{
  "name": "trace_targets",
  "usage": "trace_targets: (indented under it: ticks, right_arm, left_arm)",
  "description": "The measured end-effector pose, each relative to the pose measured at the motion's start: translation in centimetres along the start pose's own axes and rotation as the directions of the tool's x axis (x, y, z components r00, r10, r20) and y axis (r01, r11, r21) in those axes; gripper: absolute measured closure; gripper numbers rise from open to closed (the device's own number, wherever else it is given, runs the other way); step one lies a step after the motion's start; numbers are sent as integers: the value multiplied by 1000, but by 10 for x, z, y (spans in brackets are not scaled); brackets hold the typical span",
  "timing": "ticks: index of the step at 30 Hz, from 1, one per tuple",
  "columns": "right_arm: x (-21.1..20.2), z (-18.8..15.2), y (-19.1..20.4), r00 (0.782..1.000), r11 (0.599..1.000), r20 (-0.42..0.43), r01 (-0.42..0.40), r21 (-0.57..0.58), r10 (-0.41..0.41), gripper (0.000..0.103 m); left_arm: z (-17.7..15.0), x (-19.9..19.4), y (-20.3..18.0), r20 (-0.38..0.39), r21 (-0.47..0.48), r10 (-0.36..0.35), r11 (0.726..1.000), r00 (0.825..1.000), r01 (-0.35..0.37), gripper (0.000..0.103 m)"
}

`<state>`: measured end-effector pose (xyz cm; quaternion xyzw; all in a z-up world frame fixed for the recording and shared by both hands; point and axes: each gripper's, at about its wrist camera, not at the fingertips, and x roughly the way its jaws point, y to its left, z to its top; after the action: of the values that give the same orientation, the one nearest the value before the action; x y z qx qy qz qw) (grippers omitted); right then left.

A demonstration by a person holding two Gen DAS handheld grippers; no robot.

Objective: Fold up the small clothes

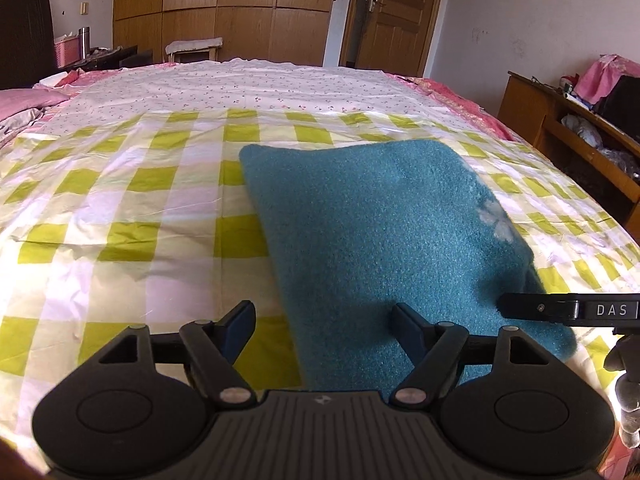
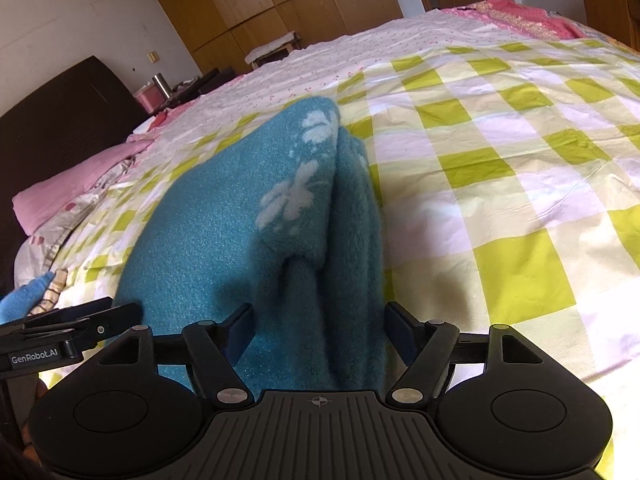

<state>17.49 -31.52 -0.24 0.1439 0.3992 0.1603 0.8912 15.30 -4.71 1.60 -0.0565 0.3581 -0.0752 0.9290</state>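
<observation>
Two hand-held grippers hover over a teal fleece garment (image 1: 384, 232) that lies folded on the bed, on a green-and-white checked sheet (image 1: 120, 208). The left gripper (image 1: 322, 326) has its jaws spread wide: one finger sits over the bare sheet, the other over the garment's near left edge, and nothing is pinched. The right gripper (image 2: 318, 330) likewise has its jaws spread, straddling a raised ridge of the garment (image 2: 248, 216) where layers stack along the edge bearing pale flower prints (image 2: 290, 196); whether its pads touch the cloth cannot be told. In the left view, a finger of the right gripper (image 1: 560, 310) reaches in over the garment's near right corner.

Handling, as a judgement: the fleece looks soft, thick and light, with no stiffness, so it will drape and sag wherever unsupported, and its napped surface should grip the pads rather than slip. Stacked layers may shear apart if only the top one is taken. The best hold appears to be at the corners or along a folded edge, pinching all layers together, one gripper at each end, so the fold carries over evenly.
</observation>
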Motion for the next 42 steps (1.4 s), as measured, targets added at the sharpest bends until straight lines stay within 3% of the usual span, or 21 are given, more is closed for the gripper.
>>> trace_targets:
  ticks: [7, 12, 17, 23, 30, 31, 37, 42]
  right_arm:
    - [17, 2, -4, 999, 997, -13, -48, 53, 49, 24]
    - [20, 3, 1, 998, 997, -22, -58, 59, 59, 31]
    - [13, -9, 4, 988, 988, -76, -131, 78, 137, 42]
    - [-16, -30, 14, 987, 992, -104, -122, 37, 125, 40]
    - [-41, 16, 12, 994, 997, 88, -70, 19, 68, 37]
    - [-37, 27, 14, 995, 999, 92, -33, 7, 32, 36]
    - [9, 72, 7, 996, 1000, 91, -2, 17, 0, 36]
    - [46, 83, 4, 995, 999, 93, -32, 21, 30, 37]
  left_arm:
    - [-3, 8, 13, -14, -76, -60, 995, 998, 59, 19]
    - [-2, 21, 9, -35, -121, -163, 980, 986, 158, 23]
    - [-11, 7, 0, -29, -21, -141, 990, 990, 140, 24]
    - [-30, -19, 4, -48, 48, -164, 985, 985, 167, 24]
    - [-3, -31, 15, 41, 118, -132, 985, 990, 127, 25]
    - [4, -27, 17, 48, 117, -124, 986, 991, 118, 25]
    - [32, 11, 30, 61, 79, -127, 989, 990, 122, 25]
    - [48, 37, 36, 68, 41, -155, 988, 986, 152, 25]
